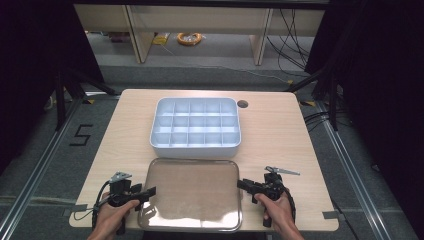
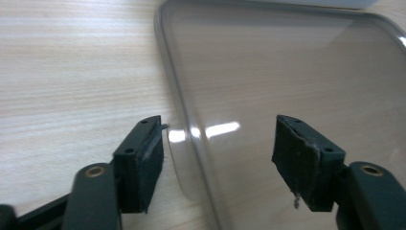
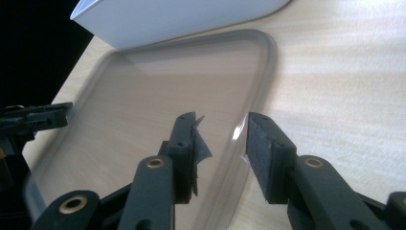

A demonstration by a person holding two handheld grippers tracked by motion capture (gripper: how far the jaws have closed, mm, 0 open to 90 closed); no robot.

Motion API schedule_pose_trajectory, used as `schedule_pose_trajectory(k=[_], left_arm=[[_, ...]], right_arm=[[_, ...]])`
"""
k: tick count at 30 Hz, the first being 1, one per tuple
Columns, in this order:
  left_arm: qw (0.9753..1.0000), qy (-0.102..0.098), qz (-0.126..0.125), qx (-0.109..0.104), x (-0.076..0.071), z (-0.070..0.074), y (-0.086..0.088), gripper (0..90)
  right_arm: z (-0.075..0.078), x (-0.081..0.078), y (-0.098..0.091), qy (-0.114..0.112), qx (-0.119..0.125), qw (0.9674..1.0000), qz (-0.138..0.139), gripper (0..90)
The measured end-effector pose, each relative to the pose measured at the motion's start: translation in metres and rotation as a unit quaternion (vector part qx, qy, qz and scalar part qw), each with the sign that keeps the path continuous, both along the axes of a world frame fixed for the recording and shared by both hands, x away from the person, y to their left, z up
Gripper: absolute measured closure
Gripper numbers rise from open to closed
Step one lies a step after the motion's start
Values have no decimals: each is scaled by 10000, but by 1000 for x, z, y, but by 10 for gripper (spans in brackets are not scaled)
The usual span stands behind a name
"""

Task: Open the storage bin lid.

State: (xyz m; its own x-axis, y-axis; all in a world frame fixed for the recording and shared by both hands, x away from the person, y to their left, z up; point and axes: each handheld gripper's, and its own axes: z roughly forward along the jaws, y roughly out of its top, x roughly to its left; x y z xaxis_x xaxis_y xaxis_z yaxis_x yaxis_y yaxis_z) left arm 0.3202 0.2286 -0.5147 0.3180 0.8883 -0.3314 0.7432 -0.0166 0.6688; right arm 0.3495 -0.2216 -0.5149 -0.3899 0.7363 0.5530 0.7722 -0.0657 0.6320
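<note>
Clear lid, white organizer box

The lid is clear, glossy plastic with glints. The bench is pale matt wood grain; the divided box is smooth white plastic.

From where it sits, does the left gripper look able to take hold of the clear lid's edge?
Probably yes. The left gripper has its jaws apart, one on each side of the clear lid rim, pads not pressing on it. Nothing sits between them but the rim, so closing should catch it.
</note>
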Motion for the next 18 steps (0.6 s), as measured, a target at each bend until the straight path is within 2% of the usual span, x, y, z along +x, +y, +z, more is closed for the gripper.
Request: schedule_pose_trajectory(k=[2, 5, 6, 7, 8, 12, 13, 15, 16, 17, 18], left_arm=[[9998, -10, 121, -129, 0, -1, 0, 337], [9999, -31, 95, -67, -3, 1, 2, 329], [9999, -39, 83, -81, -3, 2, 2, 326], [9996, -86, 168, -202, -3, 2, 0, 326], [9997, -109, 122, -160, -3, 3, 0, 326], [9996, -164, 114, -201, -5, 5, 1, 326], [9996, -181, 102, -180, -5, 6, 1, 326], [9997, -183, 41, -185, -5, 7, 2, 323], [9996, -180, -84, -177, -5, 8, 5, 322], [9992, -252, -4, -322, -6, 9, 2, 322], [9992, -292, -44, -282, -7, 10, 3, 322]], right_arm=[[1, 0, 1, -36, -62, 10000, 22, 649], [3, 0, 1, -133, -111, 9998, 93, 649], [4, -1, 1, -100, -65, 9999, 77, 648], [4, -1, 0, -73, -68, 9999, 88, 647], [5, -2, 2, 54, 11, 10000, -35, 643], [7, -2, -1, 47, 134, 9999, 23, 624], [6, -1, -1, -43, 118, 9999, 19, 616], [8, 0, -1, -71, 147, 9999, 54, 585], [9, 0, -1, -145, 145, 9997, 119, 571], [10, 0, 0, -176, 112, 9998, 75, 563], [9, 2, -3, -510, -10, 9986, 170, 548]])
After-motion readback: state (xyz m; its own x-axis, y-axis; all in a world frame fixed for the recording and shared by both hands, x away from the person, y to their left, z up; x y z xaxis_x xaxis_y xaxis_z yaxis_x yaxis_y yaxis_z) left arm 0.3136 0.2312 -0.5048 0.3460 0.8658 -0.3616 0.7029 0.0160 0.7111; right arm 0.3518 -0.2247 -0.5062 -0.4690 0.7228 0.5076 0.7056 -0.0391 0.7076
